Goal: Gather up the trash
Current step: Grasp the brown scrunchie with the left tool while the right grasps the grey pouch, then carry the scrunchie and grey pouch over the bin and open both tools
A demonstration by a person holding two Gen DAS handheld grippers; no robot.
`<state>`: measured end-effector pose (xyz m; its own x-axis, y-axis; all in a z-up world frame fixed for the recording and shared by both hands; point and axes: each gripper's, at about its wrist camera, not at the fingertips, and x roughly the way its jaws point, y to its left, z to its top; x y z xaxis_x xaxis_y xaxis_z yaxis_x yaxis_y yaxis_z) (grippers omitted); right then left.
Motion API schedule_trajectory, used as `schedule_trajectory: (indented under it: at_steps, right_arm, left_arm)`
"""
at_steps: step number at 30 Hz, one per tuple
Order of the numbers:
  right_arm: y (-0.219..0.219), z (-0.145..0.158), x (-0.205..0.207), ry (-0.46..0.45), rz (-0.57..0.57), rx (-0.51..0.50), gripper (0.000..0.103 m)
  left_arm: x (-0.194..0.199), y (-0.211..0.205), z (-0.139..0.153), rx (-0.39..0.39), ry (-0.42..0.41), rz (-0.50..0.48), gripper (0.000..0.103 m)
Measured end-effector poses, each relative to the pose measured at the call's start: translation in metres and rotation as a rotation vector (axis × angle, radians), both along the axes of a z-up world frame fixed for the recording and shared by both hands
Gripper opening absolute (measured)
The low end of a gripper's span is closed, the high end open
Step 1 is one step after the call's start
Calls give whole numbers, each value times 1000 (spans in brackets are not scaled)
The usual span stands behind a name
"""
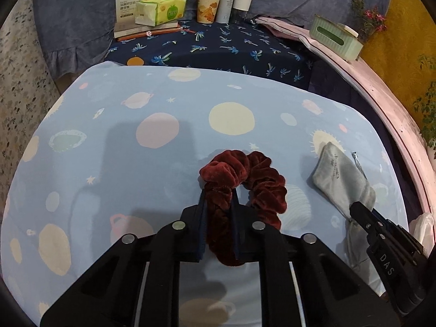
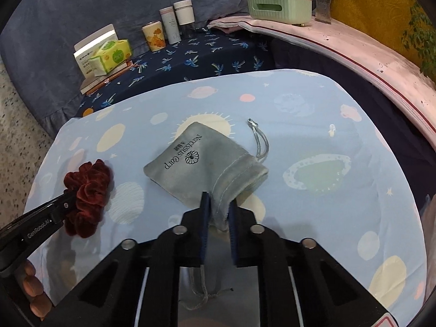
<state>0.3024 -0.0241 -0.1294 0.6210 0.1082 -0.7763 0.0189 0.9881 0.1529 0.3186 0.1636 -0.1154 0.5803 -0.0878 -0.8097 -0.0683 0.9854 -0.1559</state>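
Tongs [image 1: 219,196] on scrunchie [image 1: 245,190], pouch [image 2: 207,160]

Dim indoor light; soft shadows on cloth [image 1: 163,136]; strong fisheye bending, dark vignette at edges.

On the table [image 1: 114,141] before me the scrunchie [image 1: 245,188] lies left of the pouch [image 2: 201,160], the two a little apart. My left tongs [image 1: 219,199] pinch the scrunchie's near side; my right tongs [image 2: 219,204] pinch the pouch's near end. Behind the table, a tissue pack [image 1: 160,9] sits on a book, three canisters [image 1: 226,5] to its right, and a tissue box [image 2: 279,5] far right on the ledge.
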Motion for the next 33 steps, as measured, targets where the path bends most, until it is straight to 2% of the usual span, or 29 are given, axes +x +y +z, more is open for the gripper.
schedule_trajectory:
  at_steps: [7, 15, 26, 33]
  right_arm:
    - [-9, 22, -31, -29, 4, 32, 8]
    - [-40, 71, -83, -123, -32, 56, 8]
    - [-121, 134, -168, -256, -135, 89, 8]
    - [-172, 153, -216, -315, -205, 90, 8]
  left_arm:
    - [-28, -19, 29, -10, -37, -28, 13]
    - [-72, -62, 76, -9, -108, -87, 13]
    - [-142, -151, 139, 10, -223, -219, 13]
    - [-181, -209, 163, 12, -268, -315, 13]
